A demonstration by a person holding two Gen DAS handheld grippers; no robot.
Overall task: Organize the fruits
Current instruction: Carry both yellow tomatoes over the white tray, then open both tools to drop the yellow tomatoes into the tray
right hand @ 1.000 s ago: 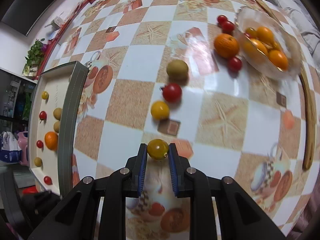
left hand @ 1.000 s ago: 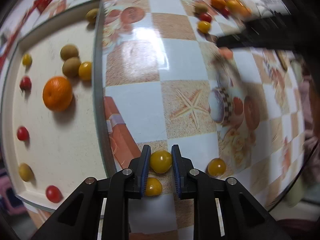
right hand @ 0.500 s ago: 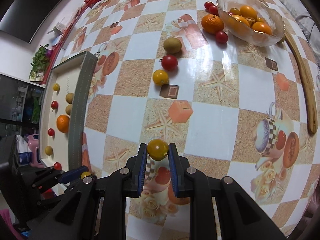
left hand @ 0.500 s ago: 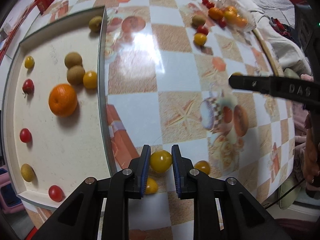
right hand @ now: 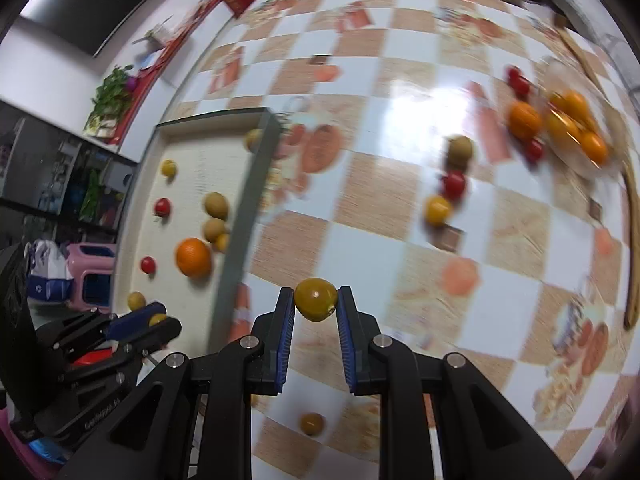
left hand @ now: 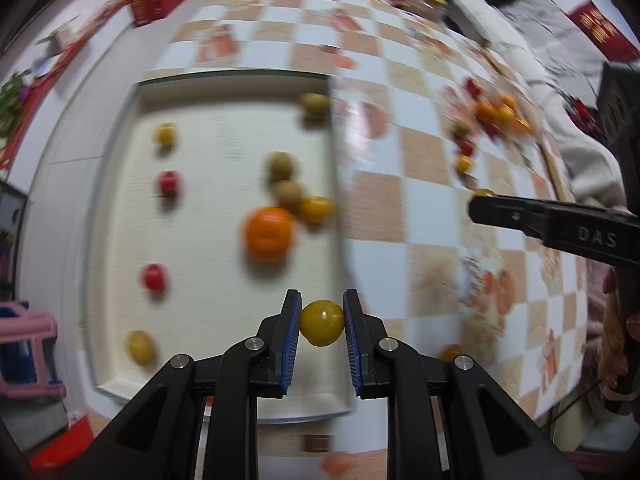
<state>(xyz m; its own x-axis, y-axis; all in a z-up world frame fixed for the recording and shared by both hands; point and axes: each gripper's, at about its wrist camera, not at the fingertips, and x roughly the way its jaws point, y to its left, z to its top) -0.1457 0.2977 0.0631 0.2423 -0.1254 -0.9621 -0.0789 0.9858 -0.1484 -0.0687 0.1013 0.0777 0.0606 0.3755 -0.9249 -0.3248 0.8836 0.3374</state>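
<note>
My left gripper (left hand: 322, 322) is shut on a yellow tomato (left hand: 322, 328), held over the near right part of the cream tray (left hand: 208, 360). The tray holds an orange (left hand: 268, 233), kiwis (left hand: 282, 166), red tomatoes (left hand: 154, 277) and yellow tomatoes (left hand: 140, 347). My right gripper (right hand: 316, 302) is shut on another yellow tomato (right hand: 316, 299), above the checkered tablecloth just right of the tray (right hand: 172, 148). In the right wrist view the left gripper (right hand: 136, 322) shows at lower left. In the left wrist view the right gripper (left hand: 486, 200) reaches in from the right.
Loose fruit lies on the tablecloth: a yellow tomato (right hand: 438, 210), a red tomato (right hand: 454, 184), a kiwi (right hand: 460, 151), an orange (right hand: 524, 120). A glass bowl (right hand: 576, 120) of oranges stands far right. One small yellow tomato (right hand: 312, 424) lies near the table's front edge. A pink stool (left hand: 28, 354) sits below left.
Both grippers rose and swung left toward the tray, each carrying its yellow tomato. The left one now hangs over the tray; one second ago it was over the tablecloth.
</note>
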